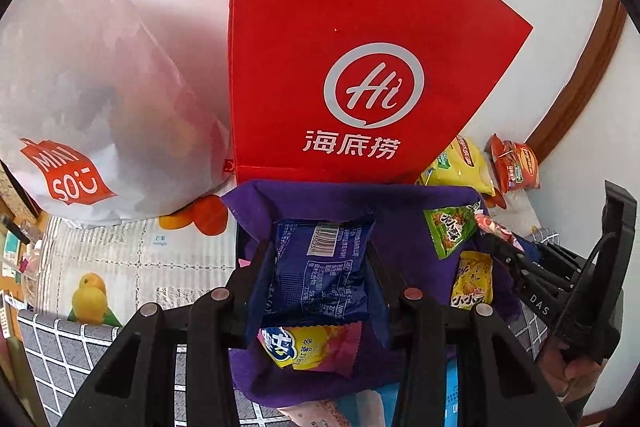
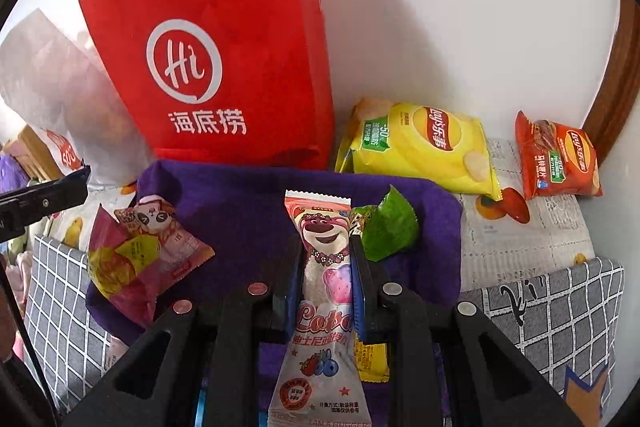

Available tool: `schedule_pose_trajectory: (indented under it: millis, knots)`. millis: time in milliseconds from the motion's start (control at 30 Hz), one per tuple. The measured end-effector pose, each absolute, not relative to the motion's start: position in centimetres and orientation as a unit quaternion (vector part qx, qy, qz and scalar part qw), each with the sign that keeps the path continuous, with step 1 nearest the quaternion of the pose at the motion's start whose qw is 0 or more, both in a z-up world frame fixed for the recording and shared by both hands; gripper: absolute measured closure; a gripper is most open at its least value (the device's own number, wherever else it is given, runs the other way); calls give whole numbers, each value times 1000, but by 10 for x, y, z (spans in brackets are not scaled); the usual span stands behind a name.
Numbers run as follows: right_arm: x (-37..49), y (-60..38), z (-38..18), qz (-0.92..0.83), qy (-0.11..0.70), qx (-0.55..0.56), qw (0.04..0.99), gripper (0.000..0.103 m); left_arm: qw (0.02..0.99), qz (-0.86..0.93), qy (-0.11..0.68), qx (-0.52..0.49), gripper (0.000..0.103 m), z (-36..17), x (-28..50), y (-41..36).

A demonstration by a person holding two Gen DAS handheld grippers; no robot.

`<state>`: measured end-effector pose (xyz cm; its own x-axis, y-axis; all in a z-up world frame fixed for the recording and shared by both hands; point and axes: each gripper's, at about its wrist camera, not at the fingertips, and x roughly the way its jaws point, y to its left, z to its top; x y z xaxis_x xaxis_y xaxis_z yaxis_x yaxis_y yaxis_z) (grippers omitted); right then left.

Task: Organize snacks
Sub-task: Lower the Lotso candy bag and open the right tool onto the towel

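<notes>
Left wrist view: the left gripper [image 1: 320,263] is clamping a dark blue snack packet [image 1: 320,267] between its jaws, barcode side facing up. The packet is hanging over a purple cloth bin [image 1: 400,203], which is sitting on the fruit-print table cover [image 1: 132,255]. A yellow and pink snack packet [image 1: 312,347] is lying in the bin just below the held one. A green packet [image 1: 450,229] and a yellow packet [image 1: 472,279] are resting toward the bin's right side. Behind the bin, a red paper bag [image 1: 360,67] is standing against the wall, with a white Miniso bag [image 1: 100,107] standing beside it on the left. The right gripper [image 1: 516,259] is showing at the right edge, with a pink wrapper at its tip.

Right wrist view: the right gripper [image 2: 326,263] is holding its jaws pressed together on a long pink bear-print candy packet [image 2: 324,291], which is running lengthwise between the fingers and pointing toward the purple cloth bin [image 2: 440,227]. A green packet [image 2: 388,227] is lying in the bin just right of the candy's tip; a pink and yellow packet [image 2: 140,255] is leaning on the bin's left rim. A yellow chips bag [image 2: 420,147] and a red chips bag [image 2: 556,159] are lying on the table cover beyond the bin, near the wall and well apart from each other. The red paper bag [image 2: 224,67] is standing behind the bin.
</notes>
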<state>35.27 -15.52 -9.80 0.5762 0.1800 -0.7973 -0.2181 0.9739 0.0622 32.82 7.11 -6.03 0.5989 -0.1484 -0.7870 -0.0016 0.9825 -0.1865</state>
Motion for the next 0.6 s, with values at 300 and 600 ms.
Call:
schedule_pose_trajectory:
  millis: [300, 600]
  knots:
    - [357, -148, -112, 111, 474, -40, 873, 81, 889, -37, 450, -82, 62, -61, 329, 71]
    - [359, -145, -117, 112, 484, -51, 866, 80, 885, -44, 456, -82, 62, -65, 331, 70]
